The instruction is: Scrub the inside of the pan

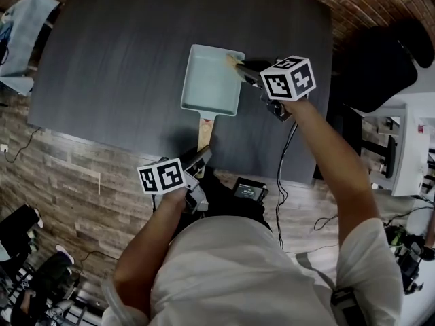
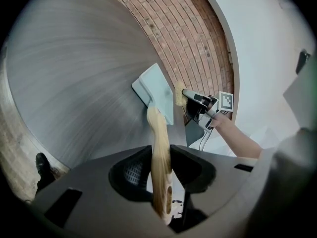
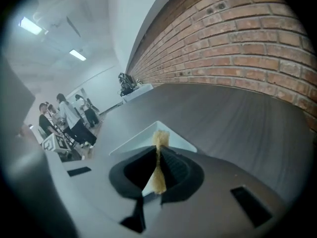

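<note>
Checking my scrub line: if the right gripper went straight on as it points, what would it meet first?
Probably the pan, at its near corner, scrubber first; the right gripper pinches that scrubber. Depth is unclear.

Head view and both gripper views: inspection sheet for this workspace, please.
Surface: dark grey table, bare around the pan.
Job's things: pale square pan, wooden handle towards the person; yellow scrub pad at its far right corner.
Clutter: nothing seen.
Grippers: left gripper shut on the wooden handle; right gripper shut on the scrub pad.
Cables: cable hangs below the right gripper; second cable on the floor.
Surroundings: brick wall, people far off.
</note>
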The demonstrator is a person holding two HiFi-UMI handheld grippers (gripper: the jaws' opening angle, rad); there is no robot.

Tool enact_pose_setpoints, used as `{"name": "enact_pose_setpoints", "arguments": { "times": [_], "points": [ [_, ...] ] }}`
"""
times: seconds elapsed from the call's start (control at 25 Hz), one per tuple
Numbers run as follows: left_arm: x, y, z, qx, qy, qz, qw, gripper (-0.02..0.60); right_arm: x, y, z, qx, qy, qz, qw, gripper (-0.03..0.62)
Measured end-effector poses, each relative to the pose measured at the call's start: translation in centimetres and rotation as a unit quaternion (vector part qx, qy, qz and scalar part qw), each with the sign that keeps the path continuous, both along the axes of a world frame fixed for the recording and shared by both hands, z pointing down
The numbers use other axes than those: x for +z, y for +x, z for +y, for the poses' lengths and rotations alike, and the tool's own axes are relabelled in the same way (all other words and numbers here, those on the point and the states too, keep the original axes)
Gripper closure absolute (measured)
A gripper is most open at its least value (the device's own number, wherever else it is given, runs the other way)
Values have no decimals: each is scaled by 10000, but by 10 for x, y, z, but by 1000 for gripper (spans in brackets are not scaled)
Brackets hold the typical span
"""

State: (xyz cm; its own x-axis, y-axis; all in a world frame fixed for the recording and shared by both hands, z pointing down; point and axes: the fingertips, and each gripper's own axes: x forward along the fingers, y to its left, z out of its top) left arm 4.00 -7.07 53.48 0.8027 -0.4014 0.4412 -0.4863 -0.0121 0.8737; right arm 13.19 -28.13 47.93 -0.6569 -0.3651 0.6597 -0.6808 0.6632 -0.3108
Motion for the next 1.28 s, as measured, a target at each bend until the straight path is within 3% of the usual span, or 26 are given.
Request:
{"name": "enact_pose_setpoints", "arguments": {
  "times": [0.28, 0.48, 0.84, 1.28],
  "points": [
    [0, 1, 1, 191, 14, -76, 9998, 460, 16, 48, -45, 842, 379, 765, 9928, 560],
    [0, 5, 5, 446, 41, -129, 9989, 459, 39, 67, -58, 952, 326, 1281, 9866, 560],
    [1, 5, 12, 946, 97, -164, 9953, 457, 61, 46, -35, 157, 263, 1433, 9892, 560],
    [1, 6, 18, 1250, 173, -248, 9917, 456, 62, 38, 6, -414, 142, 1081, 9932, 560]
  ]
}}
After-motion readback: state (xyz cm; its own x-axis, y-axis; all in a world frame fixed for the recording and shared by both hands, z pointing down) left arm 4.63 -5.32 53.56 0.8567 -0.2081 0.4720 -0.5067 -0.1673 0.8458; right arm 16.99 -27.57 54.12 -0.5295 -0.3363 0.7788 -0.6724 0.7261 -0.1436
